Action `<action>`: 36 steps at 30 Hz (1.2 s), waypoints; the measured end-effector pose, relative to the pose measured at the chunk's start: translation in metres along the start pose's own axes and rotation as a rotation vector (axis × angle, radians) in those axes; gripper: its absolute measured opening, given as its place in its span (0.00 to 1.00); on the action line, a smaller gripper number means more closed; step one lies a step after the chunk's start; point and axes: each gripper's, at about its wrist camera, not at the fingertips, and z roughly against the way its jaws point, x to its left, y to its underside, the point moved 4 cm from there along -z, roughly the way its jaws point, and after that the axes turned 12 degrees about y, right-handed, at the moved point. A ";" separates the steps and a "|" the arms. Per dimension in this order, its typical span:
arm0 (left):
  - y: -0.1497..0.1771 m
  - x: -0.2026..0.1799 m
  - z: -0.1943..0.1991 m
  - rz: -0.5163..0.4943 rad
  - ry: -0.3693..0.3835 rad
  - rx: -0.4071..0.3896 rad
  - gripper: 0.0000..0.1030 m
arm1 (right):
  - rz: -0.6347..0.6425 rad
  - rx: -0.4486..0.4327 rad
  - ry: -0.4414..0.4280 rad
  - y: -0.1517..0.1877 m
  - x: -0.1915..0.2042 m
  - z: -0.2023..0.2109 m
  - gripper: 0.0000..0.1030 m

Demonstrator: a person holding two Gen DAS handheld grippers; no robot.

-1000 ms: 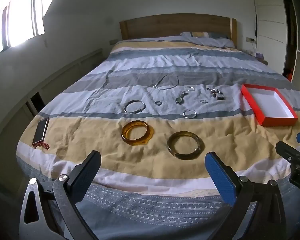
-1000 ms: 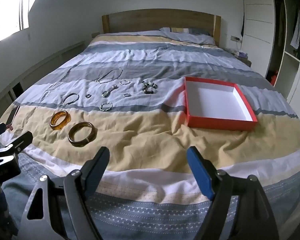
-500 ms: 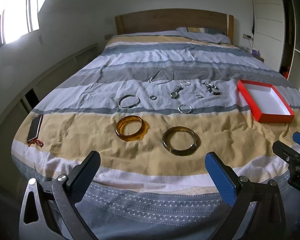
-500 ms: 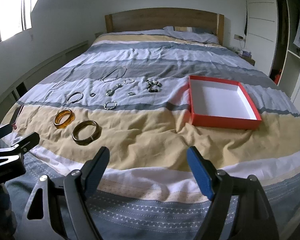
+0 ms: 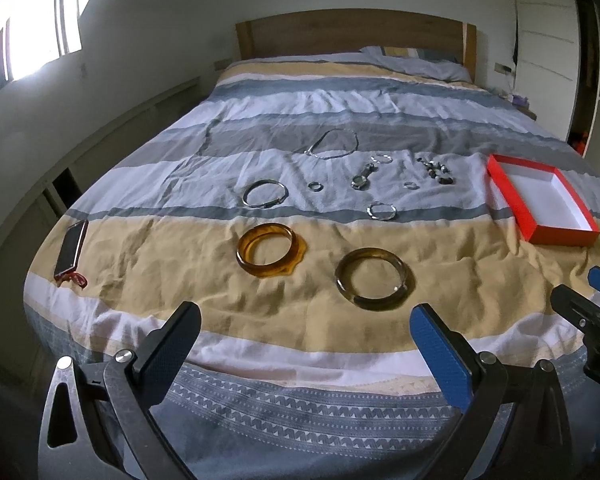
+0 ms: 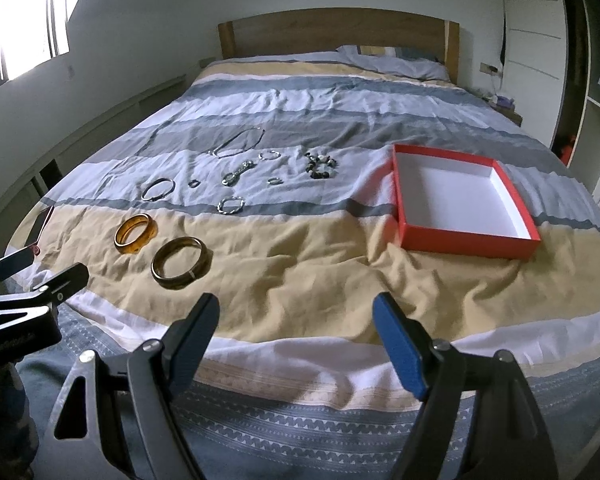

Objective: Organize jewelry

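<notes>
Jewelry lies spread on the striped duvet of the bed (image 5: 260, 312), none of it in the box. Nearest the foot, on the tan stripe: amber bangle (image 5: 269, 255) and, just beside it toward 3 o'clock, olive-brown bangle (image 5: 374, 279); the two are apart, each lying flat. Beyond them on the pale stripe: silver bangle (image 5: 265, 194) at 12 o'clock of the amber one; small ring (image 5: 315, 186) beside it toward 3 o'clock; twisted silver bracelet (image 5: 381, 211) on the grey-blue band; a silver pendant piece (image 5: 362, 178), detail too small to tell; a second small ring (image 5: 411, 185); dark beaded bracelet (image 5: 436, 170) in a loose heap. Farthest, a silver chain necklace (image 5: 332, 145) in an open loop on the grey stripe. Red box (image 6: 462, 200), lid off, white inside, sits at 3 o'clock of the whole group, well apart from it, tilted slightly on rumpled fabric. A phone (image 5: 71, 252) with a red strap lies at the bed's left edge, 9 o'clock of the amber bangle. Left tongs (image 5: 305, 338) released, jaws spread wide, nothing between them, held above the foot of the bed short of the two large bangles. Right tongs (image 6: 296, 334) likewise released and empty, above the foot of the bed, the red box at roughly 1 o'clock ahead. Each tool shows at the edge of the other's view.
</notes>
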 end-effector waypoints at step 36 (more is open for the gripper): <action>-0.038 0.125 -0.099 0.124 -0.023 0.119 0.84 | 0.157 0.188 -0.256 -0.035 0.102 -0.098 0.34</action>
